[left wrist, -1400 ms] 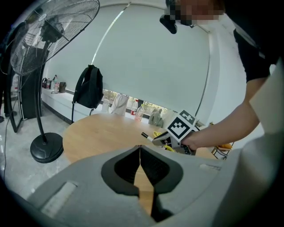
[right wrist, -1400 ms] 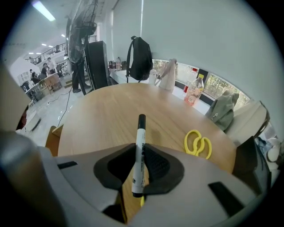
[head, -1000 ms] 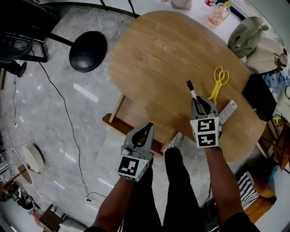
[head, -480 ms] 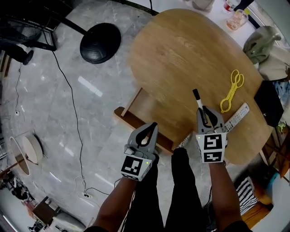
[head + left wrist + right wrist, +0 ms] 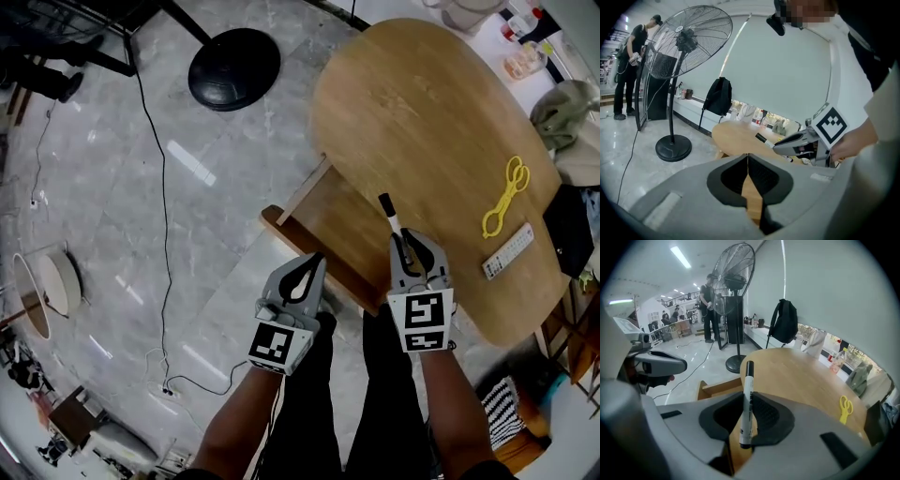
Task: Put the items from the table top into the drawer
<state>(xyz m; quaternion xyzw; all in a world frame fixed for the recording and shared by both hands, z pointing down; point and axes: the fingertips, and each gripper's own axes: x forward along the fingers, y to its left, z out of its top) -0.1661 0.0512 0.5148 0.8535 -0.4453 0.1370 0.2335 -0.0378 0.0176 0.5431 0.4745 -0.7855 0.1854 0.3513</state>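
Head view: right tongs (image 5: 409, 248) clamped on a marker (image 5: 392, 217), cap toward upper left, over the open drawer (image 5: 323, 216) beside the worktop (image 5: 412, 112) edge. Left tongs (image 5: 307, 265) pressed together, empty, near the drawer front. Yellow scissors (image 5: 504, 195) and remote (image 5: 507, 251) at right, well apart.

Left gripper view: adds the standing fan (image 5: 689, 42), upper left.

Right gripper view: marker upright in frame, long axis along the jaws.

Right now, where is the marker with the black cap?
In the head view, the marker is pinched in the right gripper, sticking out past its jaws, just beside the open drawer at the table edge.
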